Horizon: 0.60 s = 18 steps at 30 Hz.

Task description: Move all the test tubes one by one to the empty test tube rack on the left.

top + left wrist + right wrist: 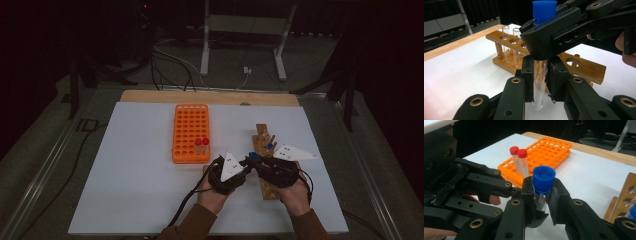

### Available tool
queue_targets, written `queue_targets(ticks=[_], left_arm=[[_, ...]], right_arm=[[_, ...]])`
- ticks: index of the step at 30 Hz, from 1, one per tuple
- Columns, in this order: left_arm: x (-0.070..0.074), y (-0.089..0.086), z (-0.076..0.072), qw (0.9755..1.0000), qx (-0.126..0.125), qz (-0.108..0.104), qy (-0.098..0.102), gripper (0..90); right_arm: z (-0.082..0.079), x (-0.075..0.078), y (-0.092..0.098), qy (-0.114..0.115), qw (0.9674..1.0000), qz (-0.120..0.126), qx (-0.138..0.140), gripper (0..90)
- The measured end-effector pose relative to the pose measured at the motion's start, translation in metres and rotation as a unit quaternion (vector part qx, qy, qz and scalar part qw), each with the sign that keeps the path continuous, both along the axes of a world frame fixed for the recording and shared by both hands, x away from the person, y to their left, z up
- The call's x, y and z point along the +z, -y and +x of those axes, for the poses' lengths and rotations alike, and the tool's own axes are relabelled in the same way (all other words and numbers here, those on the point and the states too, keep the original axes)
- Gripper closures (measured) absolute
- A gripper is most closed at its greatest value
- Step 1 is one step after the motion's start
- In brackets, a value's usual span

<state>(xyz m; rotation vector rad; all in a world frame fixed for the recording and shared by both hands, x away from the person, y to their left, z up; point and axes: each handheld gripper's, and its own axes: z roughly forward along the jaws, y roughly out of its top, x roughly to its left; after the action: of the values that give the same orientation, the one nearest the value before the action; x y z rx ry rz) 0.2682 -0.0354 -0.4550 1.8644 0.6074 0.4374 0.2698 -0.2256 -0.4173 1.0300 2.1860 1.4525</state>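
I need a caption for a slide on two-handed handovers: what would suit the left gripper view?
Both grippers clamp one blue-capped tube upright, wooden rack behind.

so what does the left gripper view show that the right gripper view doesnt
Left gripper view: the wooden rack at full length with two clear uncapped tubes standing in it, and the held tube's bare lower end below the left gripper.

Right gripper view: the orange rack with two red-capped tubes, and the cap's open top.

Both: the blue-capped tube clamped by both grippers, the right gripper just under the cap, and the white table.
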Motion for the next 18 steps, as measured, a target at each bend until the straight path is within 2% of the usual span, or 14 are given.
queue_targets(ticks=[4, 6, 8, 12, 15, 18], left_arm=[[0.001, -0.002, 0.001, 1.0, 0.005, -0.002, 0.0, 77.9], [0.001, -0.005, 0.003, 1.0, 0.008, -0.003, -0.003, 77.9], [0.0, -0.008, 0.004, 0.9999, 0.012, -0.004, -0.004, 77.9], [0.0, -0.016, 0.006, 0.9997, 0.021, -0.009, -0.008, 77.8], [0.0, -0.022, 0.008, 0.9995, 0.025, -0.015, -0.01, 77.8], [0.001, -0.028, 0.008, 0.9994, 0.027, -0.017, -0.01, 77.8]], right_arm=[[0.0, 0.001, 0.002, 0.004, 0.9999, 0.013, 0.007, 63.9], [0.0, 0.002, 0.004, 0.007, 0.9997, 0.021, 0.015, 54.1], [0.001, 0.003, 0.006, 0.0, 0.9993, 0.028, 0.023, 43.5], [0.0, 0.004, 0.008, 0.006, 0.9994, 0.028, 0.019, 23.1], [0.0, 0.004, 0.009, 0.011, 0.9996, 0.023, 0.012, 15.8], [0.001, 0.003, 0.012, 0.013, 0.9996, 0.025, 0.005, 12.2]])
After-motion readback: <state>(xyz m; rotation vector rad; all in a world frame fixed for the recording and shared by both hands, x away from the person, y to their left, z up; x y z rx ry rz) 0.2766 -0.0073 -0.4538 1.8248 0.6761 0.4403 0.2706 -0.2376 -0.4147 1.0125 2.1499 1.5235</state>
